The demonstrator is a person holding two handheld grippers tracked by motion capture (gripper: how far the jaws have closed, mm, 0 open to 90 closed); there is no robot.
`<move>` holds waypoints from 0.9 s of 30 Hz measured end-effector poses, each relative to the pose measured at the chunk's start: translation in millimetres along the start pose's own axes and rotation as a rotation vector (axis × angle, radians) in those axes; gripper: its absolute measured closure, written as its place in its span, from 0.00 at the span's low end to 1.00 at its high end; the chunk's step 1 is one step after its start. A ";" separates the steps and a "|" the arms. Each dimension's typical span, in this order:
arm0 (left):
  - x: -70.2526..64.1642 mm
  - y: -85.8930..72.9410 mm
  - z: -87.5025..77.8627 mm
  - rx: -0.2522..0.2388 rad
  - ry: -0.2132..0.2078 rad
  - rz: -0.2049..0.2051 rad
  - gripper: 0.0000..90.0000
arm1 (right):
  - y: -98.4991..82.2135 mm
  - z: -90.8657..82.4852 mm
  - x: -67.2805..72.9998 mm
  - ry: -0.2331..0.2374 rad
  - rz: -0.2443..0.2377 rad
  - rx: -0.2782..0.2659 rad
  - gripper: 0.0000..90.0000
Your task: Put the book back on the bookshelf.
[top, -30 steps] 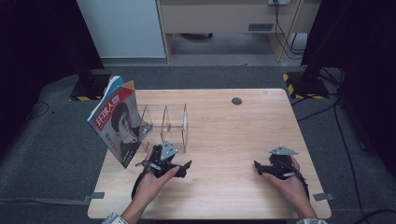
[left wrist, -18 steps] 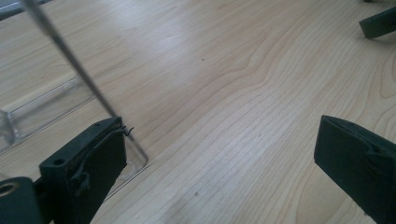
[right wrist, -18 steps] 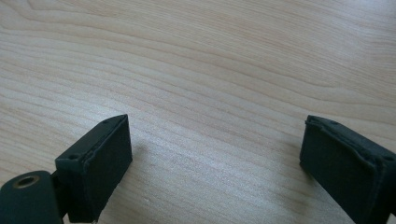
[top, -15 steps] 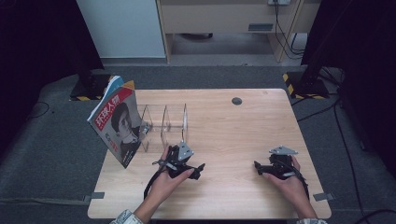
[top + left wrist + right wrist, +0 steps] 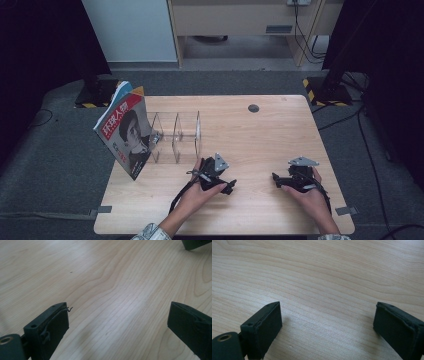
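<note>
A magazine [image 5: 125, 134] with a face on its red-and-grey cover stands tilted at the left end of a clear acrylic divider rack [image 5: 177, 135] on the wooden table [image 5: 250, 140]. My left gripper [image 5: 229, 186] lies low over the table's front middle, right of the rack, with its jaws pointing right. In the left gripper view it [image 5: 120, 322] is open over bare wood. My right gripper [image 5: 276, 179] rests at the front right with its jaws pointing left toward the other one. The right gripper view shows it [image 5: 327, 322] open with nothing between its jaws.
A small dark round disc [image 5: 253, 108] sits near the table's far edge. The tip of the other gripper [image 5: 197, 243] shows at the top right of the left gripper view. Black stands [image 5: 327, 90] and cables lie on the floor beyond the table.
My left gripper has slid to the right, away from the rack and toward the table's middle. The right gripper has stayed in place.
</note>
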State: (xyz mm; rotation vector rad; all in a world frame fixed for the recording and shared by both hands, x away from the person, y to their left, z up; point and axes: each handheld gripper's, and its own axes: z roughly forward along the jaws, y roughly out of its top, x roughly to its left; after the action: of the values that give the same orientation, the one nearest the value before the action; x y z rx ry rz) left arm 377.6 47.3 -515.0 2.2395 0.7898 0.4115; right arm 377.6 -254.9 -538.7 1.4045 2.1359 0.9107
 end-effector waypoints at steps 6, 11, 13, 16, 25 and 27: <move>-8.9 13.3 21.9 0.020 -0.017 0.016 0.04 | -0.1 -0.1 -0.2 0.000 0.000 0.000 0.10; -9.4 24.8 43.1 0.037 -0.013 0.004 0.04 | -0.2 -0.3 -0.1 -0.001 0.002 0.001 0.10; -9.2 25.5 45.6 0.044 -0.007 0.009 0.04 | -0.3 -0.4 -0.2 0.000 0.002 0.000 0.10; -7.6 24.7 45.5 0.054 0.008 0.005 0.04 | -0.2 -0.3 -0.3 0.002 0.003 0.001 0.09; 3.4 19.4 45.4 0.057 0.028 -0.039 0.04 | -0.2 -0.3 -0.3 0.001 0.001 0.001 0.09; 5.9 17.8 45.9 0.054 0.020 -0.063 0.03 | -0.2 -0.3 -0.3 0.001 0.001 0.001 0.09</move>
State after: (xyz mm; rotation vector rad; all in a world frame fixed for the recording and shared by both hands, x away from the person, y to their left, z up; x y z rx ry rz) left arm 412.3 17.1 -533.6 2.2566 0.8893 0.3868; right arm 377.4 -255.3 -538.7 1.4055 2.1369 0.9111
